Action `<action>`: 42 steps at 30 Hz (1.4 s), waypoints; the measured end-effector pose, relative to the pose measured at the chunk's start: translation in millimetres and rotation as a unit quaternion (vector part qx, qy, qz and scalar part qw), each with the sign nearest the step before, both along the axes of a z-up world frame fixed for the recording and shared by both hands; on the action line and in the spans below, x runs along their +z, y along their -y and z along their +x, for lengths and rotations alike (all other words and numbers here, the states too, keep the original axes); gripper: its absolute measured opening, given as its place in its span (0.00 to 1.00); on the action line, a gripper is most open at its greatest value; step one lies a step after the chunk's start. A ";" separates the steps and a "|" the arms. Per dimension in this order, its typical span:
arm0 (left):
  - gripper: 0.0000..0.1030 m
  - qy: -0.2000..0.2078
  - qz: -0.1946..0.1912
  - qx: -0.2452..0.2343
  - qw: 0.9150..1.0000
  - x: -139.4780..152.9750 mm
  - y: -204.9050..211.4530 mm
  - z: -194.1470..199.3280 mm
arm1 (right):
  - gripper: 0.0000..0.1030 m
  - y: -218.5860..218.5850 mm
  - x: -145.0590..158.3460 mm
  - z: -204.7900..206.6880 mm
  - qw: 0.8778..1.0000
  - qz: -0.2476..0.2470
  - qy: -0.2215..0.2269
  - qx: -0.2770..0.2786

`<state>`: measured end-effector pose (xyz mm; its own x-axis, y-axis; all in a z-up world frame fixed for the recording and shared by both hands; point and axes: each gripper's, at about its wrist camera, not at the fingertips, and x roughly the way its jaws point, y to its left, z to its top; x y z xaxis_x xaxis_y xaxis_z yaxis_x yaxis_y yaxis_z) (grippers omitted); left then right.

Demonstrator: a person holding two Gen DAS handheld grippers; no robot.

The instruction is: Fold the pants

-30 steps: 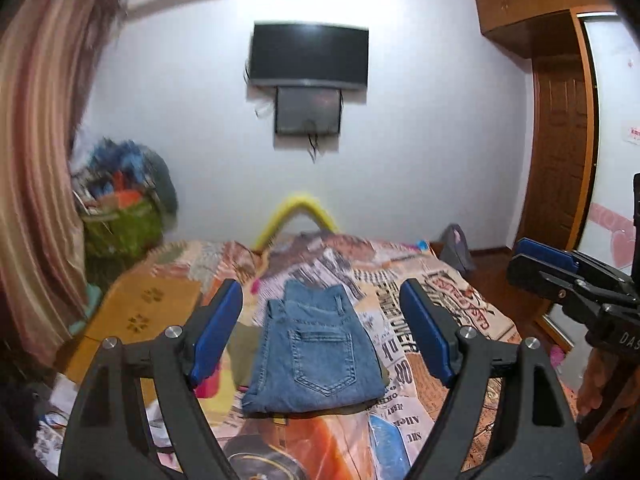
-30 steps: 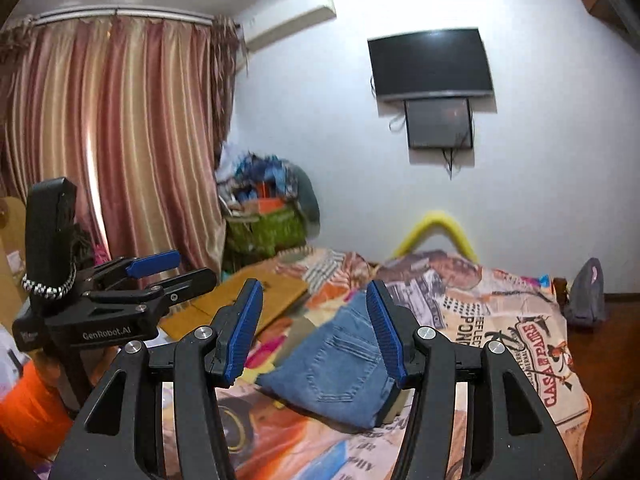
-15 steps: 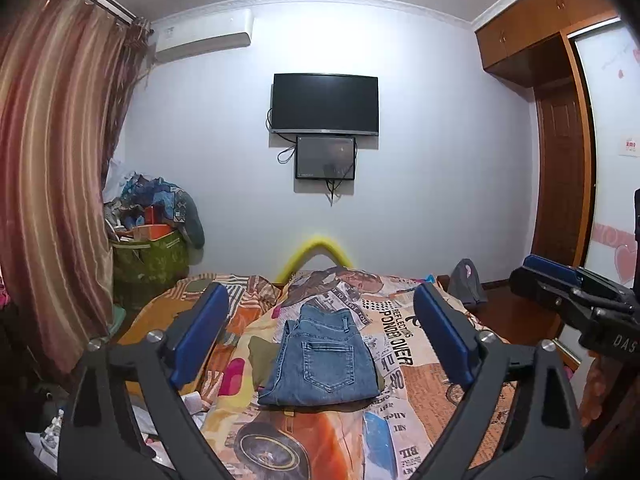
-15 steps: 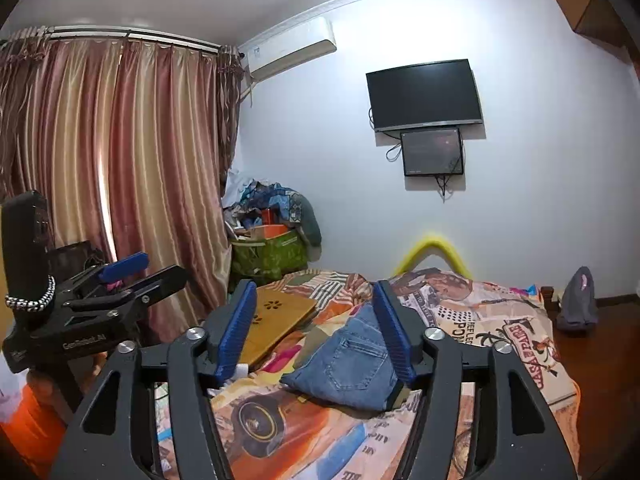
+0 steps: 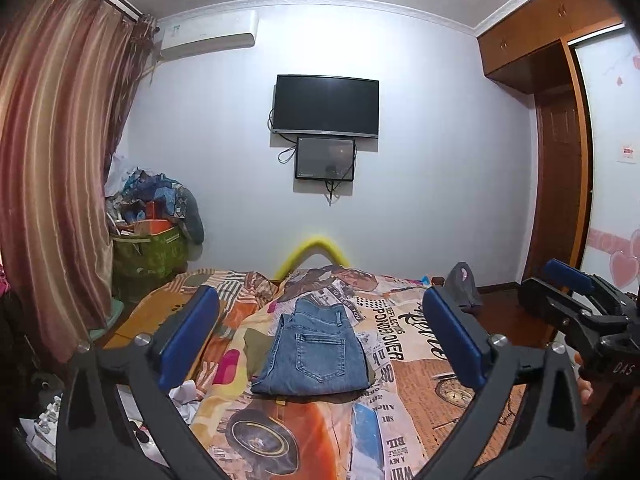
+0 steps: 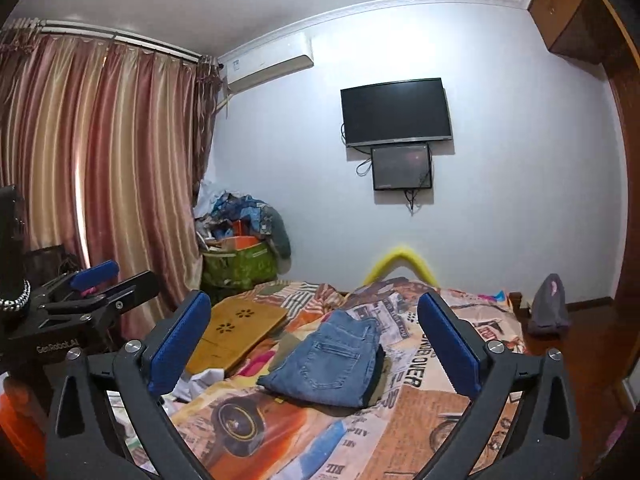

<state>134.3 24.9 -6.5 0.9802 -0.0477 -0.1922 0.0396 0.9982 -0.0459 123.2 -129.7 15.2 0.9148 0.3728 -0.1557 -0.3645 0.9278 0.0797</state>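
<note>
Folded blue jeans (image 5: pixel 316 350) lie flat on the bed's printed cover (image 5: pixel 404 360), back pocket up, over an olive garment. They also show in the right wrist view (image 6: pixel 328 360). My left gripper (image 5: pixel 318 338) is open and empty, held well back from and above the jeans. My right gripper (image 6: pixel 314 338) is open and empty, also back from the jeans. The right gripper shows at the right edge of the left wrist view (image 5: pixel 580 304). The left gripper shows at the left edge of the right wrist view (image 6: pixel 96 284).
A wooden lap board (image 6: pixel 236 332) lies on the bed's left side. A heaped green laundry basket (image 5: pixel 150 248) stands by the curtain (image 5: pixel 52 184). A yellow foam arch (image 5: pixel 310 252) sits at the bed's far end. A grey bag (image 6: pixel 550 304) lies on the floor right.
Both grippers have pulled back and risen away from the jeans, which look smaller. The right gripper's jaws have opened wider. The jeans have not moved.
</note>
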 end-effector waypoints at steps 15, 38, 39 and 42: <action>1.00 -0.005 0.003 -0.014 1.000 -4.8 2.9 1.1 | 1.00 -0.2 -2.7 -5.2 1.000 -0.003 0.002 -0.008; 1.00 -0.010 0.005 -0.021 1.000 -7.7 2.2 2.0 | 1.00 3.3 0.9 -9.5 1.000 0.005 0.002 -0.010; 1.00 -0.010 0.005 -0.021 1.000 -7.6 2.2 2.2 | 1.00 3.6 1.2 -9.7 1.000 0.004 0.003 -0.011; 1.00 -0.010 0.006 -0.021 1.000 -7.4 2.8 2.5 | 1.00 4.4 0.7 -10.7 1.000 0.003 0.003 -0.014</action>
